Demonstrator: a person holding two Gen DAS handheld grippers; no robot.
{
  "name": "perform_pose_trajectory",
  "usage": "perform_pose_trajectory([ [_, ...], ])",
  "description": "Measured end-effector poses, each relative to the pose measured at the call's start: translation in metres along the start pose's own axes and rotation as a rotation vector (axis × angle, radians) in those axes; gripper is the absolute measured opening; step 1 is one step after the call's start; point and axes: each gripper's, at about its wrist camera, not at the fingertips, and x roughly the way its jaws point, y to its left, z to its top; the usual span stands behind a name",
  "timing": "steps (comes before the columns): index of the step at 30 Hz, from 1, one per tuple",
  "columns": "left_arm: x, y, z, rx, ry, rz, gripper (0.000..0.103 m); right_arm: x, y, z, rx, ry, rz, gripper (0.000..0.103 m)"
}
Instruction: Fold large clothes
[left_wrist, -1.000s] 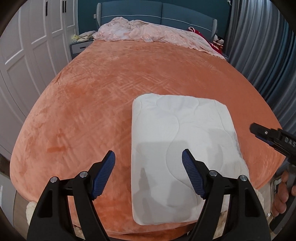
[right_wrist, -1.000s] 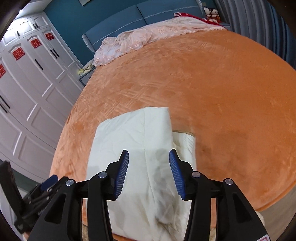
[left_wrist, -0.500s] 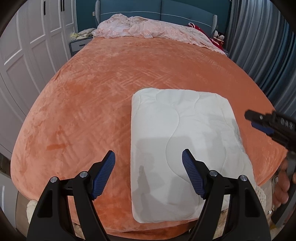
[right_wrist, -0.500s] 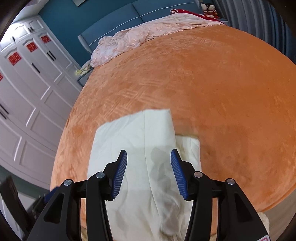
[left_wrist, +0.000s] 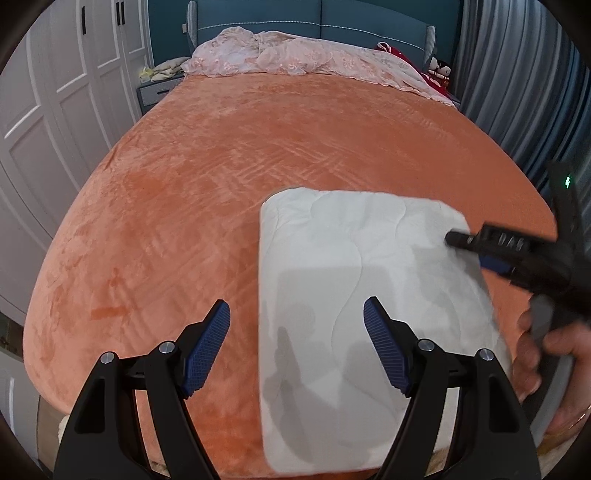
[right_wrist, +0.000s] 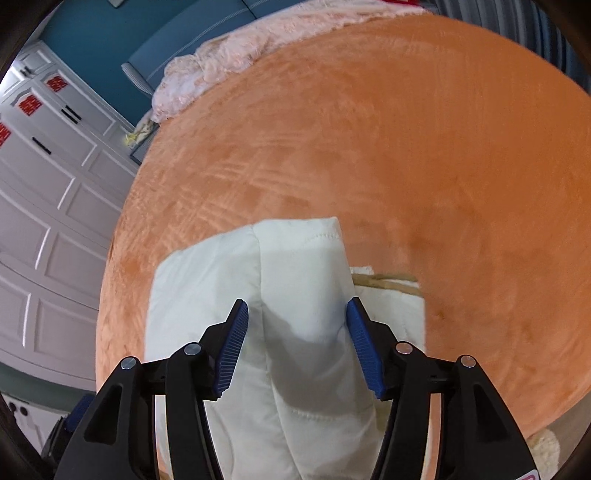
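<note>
Orange plush bedspread (left_wrist: 229, 177), covering the whole bed; landmark for all entries below

White panelled wardrobe (left_wrist: 48, 122): beside the bedspread's left edge

Pink lace cover (left_wrist: 295, 61): bunched along the bedspread's head end, against a blue headboard (left_wrist: 321, 18)

White quilted garment (left_wrist: 354, 306), folded to a thick rectangle: flat on the bedspread at its near right corner, tan lining edge showing at one side in the right wrist view (right_wrist: 388, 282)

Left gripper (left_wrist: 297, 345): jaws spread wide, holding nothing, above the bedspread's near edge, straddling the garment's left border

Right gripper (right_wrist: 297, 347): jaws parted, empty, over the garment's raised fold; seen blurred at the garment's right side (left_wrist: 480, 247), hand (left_wrist: 554, 354) on its handle
</note>
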Motion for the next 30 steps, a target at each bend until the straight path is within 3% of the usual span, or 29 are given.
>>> perform_pose_trajectory([
  [1, 0.004, 0.000, 0.005, -0.006, 0.002, -0.008, 0.073, 0.005, 0.000, 0.000, -0.002, 0.017, 0.009, 0.051],
  [2, 0.009, -0.001, 0.011, -0.015, 0.005, -0.013, 0.073, 0.008, 0.001, -0.001, -0.015, 0.024, 0.014, 0.032],
  [4, 0.017, -0.003, 0.022, -0.026, 0.011, -0.029, 0.073, 0.003, 0.005, -0.003, -0.060, 0.015, 0.042, 0.010],
  [5, 0.020, -0.003, 0.025, -0.030, 0.013, -0.030, 0.073, -0.003, 0.007, -0.003, -0.069, -0.005, 0.052, 0.007],
  [9, 0.028, -0.007, 0.040, -0.038, -0.005, -0.041, 0.073, -0.059, 0.005, -0.014, -0.077, -0.163, 0.120, 0.006],
  [11, 0.034, -0.011, 0.043, -0.048, -0.007, -0.052, 0.073, -0.067, -0.002, -0.023, -0.075, -0.192, 0.096, 0.006],
  [14, 0.057, -0.024, 0.041, -0.045, 0.022, -0.061, 0.073, -0.039, -0.019, -0.034, -0.078, -0.137, -0.019, 0.006],
  [19, 0.097, -0.039, 0.025, -0.012, 0.061, -0.019, 0.074, -0.007, -0.045, -0.040, -0.017, -0.086, -0.018, 0.006],
  [30, 0.128, -0.046, 0.005, 0.012, 0.000, 0.071, 0.085, 0.032, -0.068, -0.052, 0.003, -0.066, 0.005, 0.010],
])
